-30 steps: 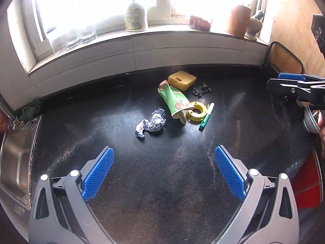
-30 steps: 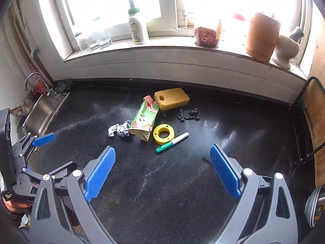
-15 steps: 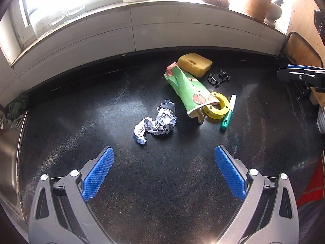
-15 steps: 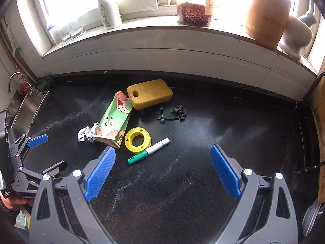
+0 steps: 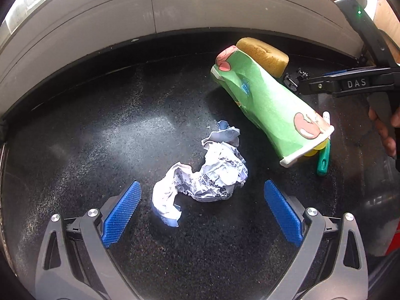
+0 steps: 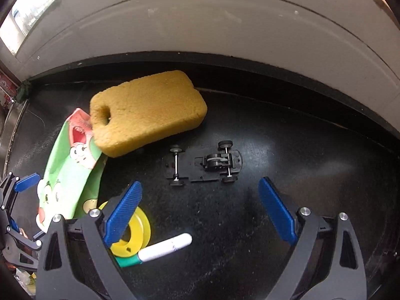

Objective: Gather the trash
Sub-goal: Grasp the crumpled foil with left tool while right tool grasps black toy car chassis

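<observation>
- Two hand-held grippers over the dark speckled bench (image 5: 105,125), both with blue pads spread wide and nothing between them.
- Left hand-held gripper (image 5: 202,207) sits low, jaws released, and the crumpled paper wad (image 5: 207,172) lies on the bench right in the gap between its pads, touching neither.
- Just beyond the wad to the right, the flattened green paper cup (image 5: 267,102) lies on its side, rim end nearest the camera, its far end touching the yellow sponge (image 5: 265,55).
- The cup's rim overlaps a yellow ring (image 6: 135,235); a green-and-white marker (image 6: 162,248) lies beside that ring.
- Right hand-held gripper (image 6: 200,212) is released too, pads well apart, hovering over bare bench.
- Ahead of it, a small black toy car chassis (image 6: 207,163) lies wheels-up, just beside the sponge, near the pale wall (image 6: 225,25) at the back of the bench.
- Its left pad covers part of the yellow ring from this view; whether they touch, cannot tell.
- From the left wrist view, the right tool's black body marked "DAS" reaches in at the right edge, with a person's fingers (image 5: 385,135) wrapped on its handle.
</observation>
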`<move>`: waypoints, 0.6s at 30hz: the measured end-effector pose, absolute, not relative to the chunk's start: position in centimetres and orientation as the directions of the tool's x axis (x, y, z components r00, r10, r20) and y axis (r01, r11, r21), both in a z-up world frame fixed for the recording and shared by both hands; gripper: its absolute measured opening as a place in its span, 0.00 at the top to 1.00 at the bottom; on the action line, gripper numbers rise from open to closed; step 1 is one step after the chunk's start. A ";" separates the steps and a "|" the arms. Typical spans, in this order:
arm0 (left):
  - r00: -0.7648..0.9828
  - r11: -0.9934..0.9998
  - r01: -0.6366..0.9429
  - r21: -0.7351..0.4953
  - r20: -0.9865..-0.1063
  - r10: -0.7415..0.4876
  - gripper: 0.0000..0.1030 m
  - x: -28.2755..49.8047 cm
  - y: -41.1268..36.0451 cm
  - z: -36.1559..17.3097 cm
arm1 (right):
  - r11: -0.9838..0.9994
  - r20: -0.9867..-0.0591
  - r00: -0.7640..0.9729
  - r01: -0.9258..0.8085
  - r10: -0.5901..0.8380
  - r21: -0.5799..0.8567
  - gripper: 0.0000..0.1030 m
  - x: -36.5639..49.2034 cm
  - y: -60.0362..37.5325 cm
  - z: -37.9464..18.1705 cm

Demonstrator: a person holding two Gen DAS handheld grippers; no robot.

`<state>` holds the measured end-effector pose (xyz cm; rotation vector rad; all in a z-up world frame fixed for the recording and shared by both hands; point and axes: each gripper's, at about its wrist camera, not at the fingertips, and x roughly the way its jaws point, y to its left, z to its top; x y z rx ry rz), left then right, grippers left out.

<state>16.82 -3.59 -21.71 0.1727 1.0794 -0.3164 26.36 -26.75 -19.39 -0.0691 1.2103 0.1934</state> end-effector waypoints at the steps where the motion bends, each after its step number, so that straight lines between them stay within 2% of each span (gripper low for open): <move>1: 0.434 0.942 0.337 -0.011 -0.886 -0.166 0.07 17.1 -3.7 -21.9 | 0.982 -0.938 0.330 -0.185 0.107 0.047 0.12 26.7 -26.7 -19.8; 5: 0.435 0.938 0.347 -0.020 -0.882 -0.180 0.11 17.9 -3.9 -22.2 | 0.981 -0.935 0.347 -0.196 0.074 0.005 0.11 27.0 -26.5 -20.3; 6: 0.430 0.936 0.351 -0.023 -0.884 -0.183 0.16 18.1 -3.9 -22.4 | 0.979 -0.932 0.354 -0.201 0.075 0.002 0.13 27.1 -26.3 -20.3; 9: 0.453 0.938 0.348 -0.008 -0.874 -0.176 0.36 18.1 -4.0 -22.2 | 0.979 -0.924 0.375 -0.205 0.079 0.001 0.27 26.9 -26.0 -20.0; 13: 0.454 0.942 0.334 -0.019 -0.873 -0.178 0.57 18.3 -4.1 -21.7 | 0.980 -0.922 0.378 -0.199 0.078 0.001 0.29 26.7 -25.9 -20.0; 15: 0.455 0.944 0.330 -0.018 -0.873 -0.176 0.63 18.2 -4.1 -21.3 | 0.983 -0.924 0.375 -0.183 0.076 0.007 0.29 26.7 -26.1 -19.9; 18: 0.461 0.949 0.315 -0.021 -0.870 -0.173 0.65 18.0 -3.4 -20.6 | 0.986 -0.918 0.390 -0.169 0.068 0.001 0.29 26.2 -26.3 -19.1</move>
